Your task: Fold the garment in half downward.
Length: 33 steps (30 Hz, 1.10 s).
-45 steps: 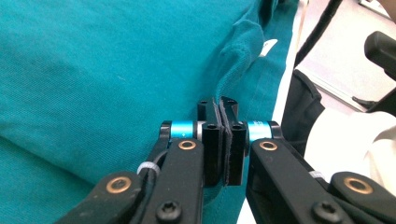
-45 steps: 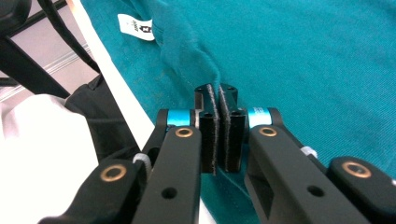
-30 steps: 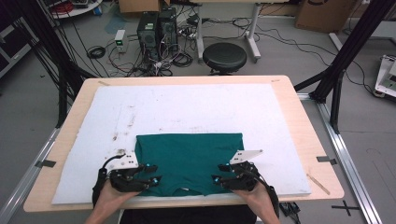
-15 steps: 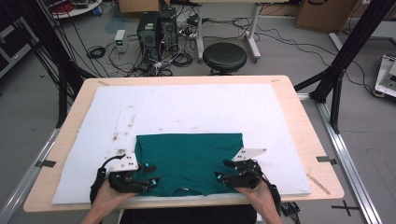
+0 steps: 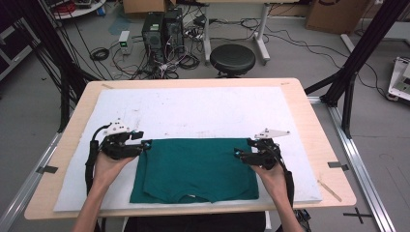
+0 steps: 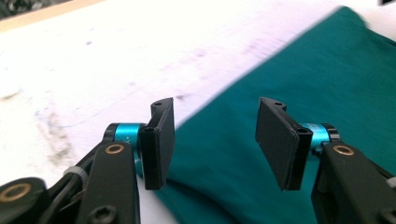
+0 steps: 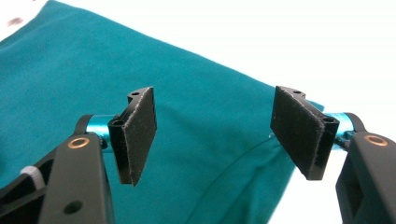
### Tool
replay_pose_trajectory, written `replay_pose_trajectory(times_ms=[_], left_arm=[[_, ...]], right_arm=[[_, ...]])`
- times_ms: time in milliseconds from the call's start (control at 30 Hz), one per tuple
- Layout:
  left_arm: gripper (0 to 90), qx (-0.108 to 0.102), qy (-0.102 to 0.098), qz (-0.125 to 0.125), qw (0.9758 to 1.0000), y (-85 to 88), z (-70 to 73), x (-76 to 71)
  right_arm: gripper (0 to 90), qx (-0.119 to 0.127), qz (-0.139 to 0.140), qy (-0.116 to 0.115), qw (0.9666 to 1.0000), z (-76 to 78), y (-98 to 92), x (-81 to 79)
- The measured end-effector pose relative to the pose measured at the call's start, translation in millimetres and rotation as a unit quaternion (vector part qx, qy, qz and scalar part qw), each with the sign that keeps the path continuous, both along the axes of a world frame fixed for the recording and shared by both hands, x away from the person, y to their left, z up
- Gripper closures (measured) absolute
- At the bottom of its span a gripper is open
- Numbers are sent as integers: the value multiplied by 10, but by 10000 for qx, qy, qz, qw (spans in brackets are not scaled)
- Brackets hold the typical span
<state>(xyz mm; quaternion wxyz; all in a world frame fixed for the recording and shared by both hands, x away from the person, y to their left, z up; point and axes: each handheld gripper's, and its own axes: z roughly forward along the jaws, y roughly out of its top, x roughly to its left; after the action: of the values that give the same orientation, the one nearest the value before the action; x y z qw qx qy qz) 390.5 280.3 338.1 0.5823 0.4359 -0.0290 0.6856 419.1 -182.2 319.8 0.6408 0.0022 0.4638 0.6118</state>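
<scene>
Between the spread jaws of the left gripper (image 6: 215,140), which have just been opening, nothing is held; the green cloth (image 5: 196,169) lies flat beneath its tips. The right gripper (image 7: 215,135) likewise has parted jaws, just opening, above the cloth's opposite edge on the white mat (image 5: 193,111).

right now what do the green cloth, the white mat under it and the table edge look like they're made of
Green cloth: likely a soft knit fabric, matte, lying limp with a stitched hem line in the right gripper view.
White mat: looks like foam or felt sheet, dull and scuffed with grey marks; can't tell which.
Table edge: pale wood or wood-look board, smooth, with a light grain tone.
</scene>
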Motion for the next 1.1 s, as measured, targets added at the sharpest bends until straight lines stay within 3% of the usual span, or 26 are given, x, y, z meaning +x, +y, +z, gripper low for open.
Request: replay_pose_trajectory(times_ms=[133,300,433,667,800,933,1100], left_arm=[[477,-260,200,104,9994,42,185,151],[479,-381,417,250,9981,57,260,267],[483,-366,532,350,9973,50,277,310],[493,-349,737,471,9956,45,302,384],[505,-355,734,496,9954,40,294,411],[591,-256,678,411,9965,39,269,426],[733,-72,689,338,9970,29,253,431]], right_arm=[[316,148,-4,28,9999,98,-20,10],[315,366,12,48,9993,245,-56,0],[313,548,72,48,9985,337,-113,-16],[311,622,142,85,9979,316,-237,19],[307,734,163,150,9971,349,-280,59],[301,879,106,178,9959,400,-284,100],[301,879,-53,281,9957,477,-228,180]])
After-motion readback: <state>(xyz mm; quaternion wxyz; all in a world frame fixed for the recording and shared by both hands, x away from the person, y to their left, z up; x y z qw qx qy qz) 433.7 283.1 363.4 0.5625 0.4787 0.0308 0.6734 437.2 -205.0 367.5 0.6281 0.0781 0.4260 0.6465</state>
